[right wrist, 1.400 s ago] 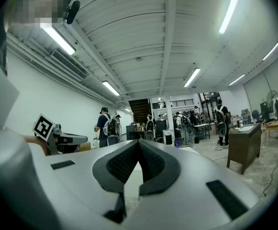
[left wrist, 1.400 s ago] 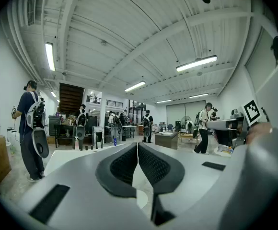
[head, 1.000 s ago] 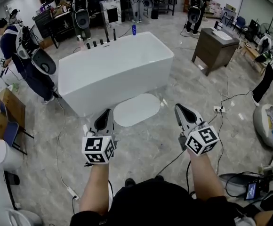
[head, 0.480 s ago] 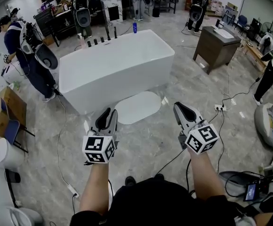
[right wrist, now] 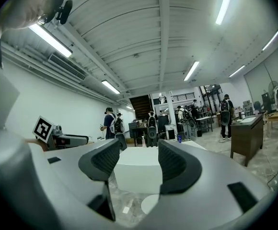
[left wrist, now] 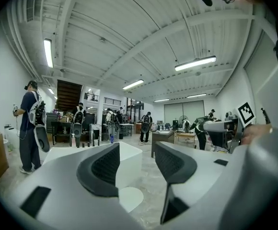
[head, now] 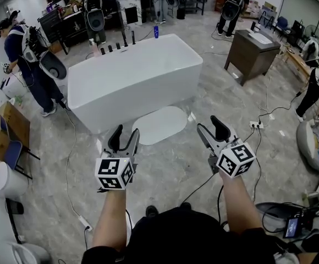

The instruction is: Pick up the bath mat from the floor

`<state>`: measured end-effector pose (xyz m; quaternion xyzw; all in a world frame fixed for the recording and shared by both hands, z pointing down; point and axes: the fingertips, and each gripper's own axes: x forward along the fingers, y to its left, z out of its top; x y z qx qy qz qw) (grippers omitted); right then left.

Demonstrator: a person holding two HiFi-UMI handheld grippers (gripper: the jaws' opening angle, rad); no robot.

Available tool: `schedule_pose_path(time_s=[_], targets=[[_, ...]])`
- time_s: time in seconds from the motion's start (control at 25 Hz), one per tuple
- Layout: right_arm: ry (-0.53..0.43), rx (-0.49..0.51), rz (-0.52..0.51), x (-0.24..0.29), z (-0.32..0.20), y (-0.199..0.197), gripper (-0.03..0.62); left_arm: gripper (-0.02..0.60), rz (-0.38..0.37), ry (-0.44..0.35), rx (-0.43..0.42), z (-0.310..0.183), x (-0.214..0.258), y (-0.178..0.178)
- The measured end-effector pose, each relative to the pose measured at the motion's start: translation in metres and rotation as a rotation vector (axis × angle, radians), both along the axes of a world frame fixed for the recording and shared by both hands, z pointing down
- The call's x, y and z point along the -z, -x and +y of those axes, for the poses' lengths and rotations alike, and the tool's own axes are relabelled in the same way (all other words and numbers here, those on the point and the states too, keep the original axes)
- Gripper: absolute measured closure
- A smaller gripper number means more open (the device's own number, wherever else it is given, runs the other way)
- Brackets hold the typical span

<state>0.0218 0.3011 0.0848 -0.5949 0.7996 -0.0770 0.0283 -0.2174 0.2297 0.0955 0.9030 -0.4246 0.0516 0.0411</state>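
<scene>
In the left gripper view a jaw hides the left side of the bath mat [left wrist: 129, 199]; in the right gripper view we see only a sliver of it at 6 o'clock. The dark things [head: 125, 39] on the bathtub [head: 132, 81] rim, at 11 o'clock in the head view, are too small to name.

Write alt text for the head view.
Left tongs and right tongs, jaws just opened with nothing between them, point toward a white oval bath mat lying on the grey floor beside a white bathtub. Other people stand around the room.
</scene>
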Motion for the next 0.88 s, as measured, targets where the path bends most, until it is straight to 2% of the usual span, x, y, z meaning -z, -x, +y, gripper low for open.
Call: schedule_pose_path(time_s=[0.6,0.88], targets=[[0.025,-0.036,-0.011,-0.010,0.000,-0.013,0.133,0.158,-0.022,0.018,0.053,-0.005,-0.009,0.001],[0.016,-0.045,0.038,-0.007,0.001,-0.010,0.057,0.115,-0.040,0.030,0.075,-0.007,-0.011,0.005]])
